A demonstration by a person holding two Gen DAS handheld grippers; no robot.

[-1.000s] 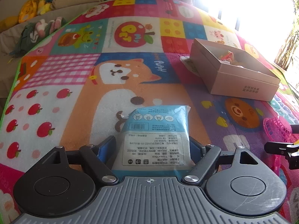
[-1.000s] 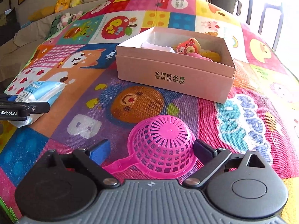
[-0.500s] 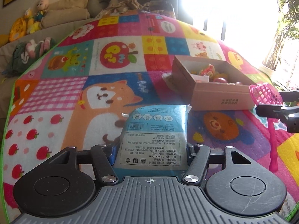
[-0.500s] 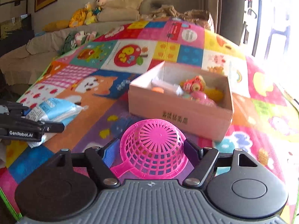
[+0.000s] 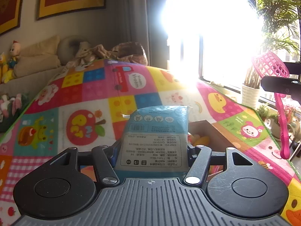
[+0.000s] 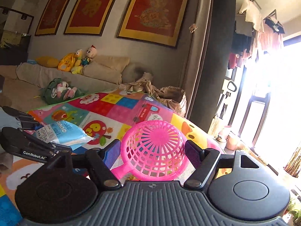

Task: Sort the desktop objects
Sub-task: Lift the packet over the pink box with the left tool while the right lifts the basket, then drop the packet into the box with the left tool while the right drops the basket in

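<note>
Two loads now airborne over the play mat; a second ago both sat low beside the cardboard box, so the carry is on and the drop is likely next. Left gripper clamps a soft, crinkly blue tissue pack, directly in front of the box. Right gripper grips a rigid pink plastic mesh strainer, dome-shaped, handle dangling, right of the box.

One blue packet, one pink strainer, one box, three framed pictures, two tools.
</note>
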